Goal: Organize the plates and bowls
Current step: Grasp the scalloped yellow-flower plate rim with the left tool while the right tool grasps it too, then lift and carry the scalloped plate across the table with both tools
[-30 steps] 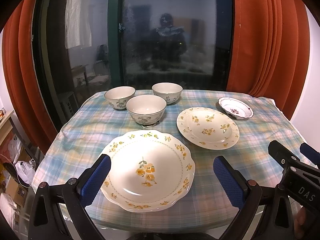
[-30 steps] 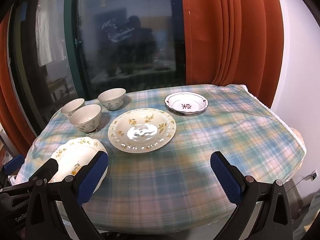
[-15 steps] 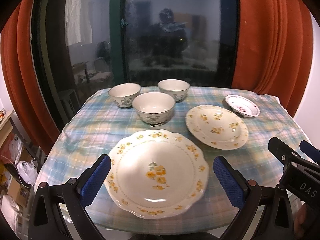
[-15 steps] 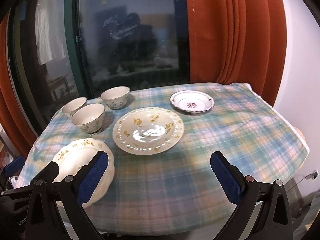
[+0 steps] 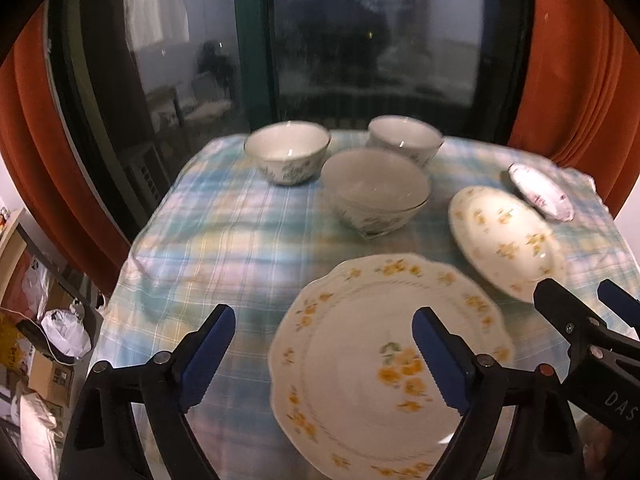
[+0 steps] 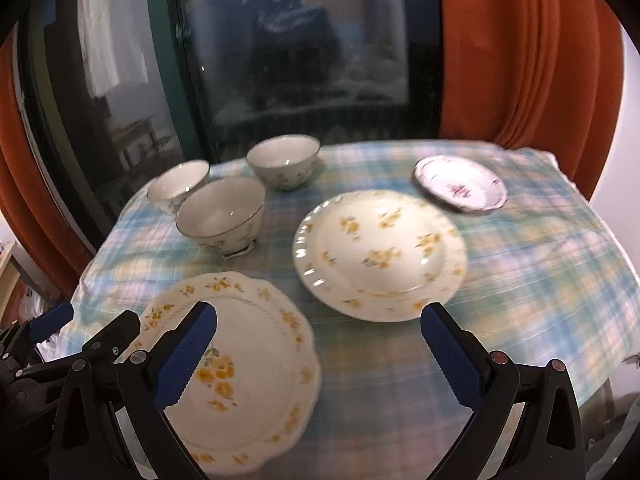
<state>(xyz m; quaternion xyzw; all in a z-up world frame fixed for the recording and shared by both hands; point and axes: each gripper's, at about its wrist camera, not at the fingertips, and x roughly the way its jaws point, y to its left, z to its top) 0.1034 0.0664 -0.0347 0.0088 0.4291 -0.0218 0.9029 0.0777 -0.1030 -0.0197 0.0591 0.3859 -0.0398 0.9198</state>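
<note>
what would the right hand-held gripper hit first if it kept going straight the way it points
Probably the checked tablecloth just in front of the yellow-flowered deep plate. The right hand-held gripper is open, nothing between its fingers; blur makes depth uncertain.

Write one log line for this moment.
left tool: open, jaws closing, empty | right tool: open, empty | plates: three on table | bowls: three, unstacked

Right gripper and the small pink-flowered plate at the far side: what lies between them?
In the right wrist view, the round yellow-flowered plate lies between the right gripper and the small pink-flowered plate; the rest is bare tablecloth.
</note>
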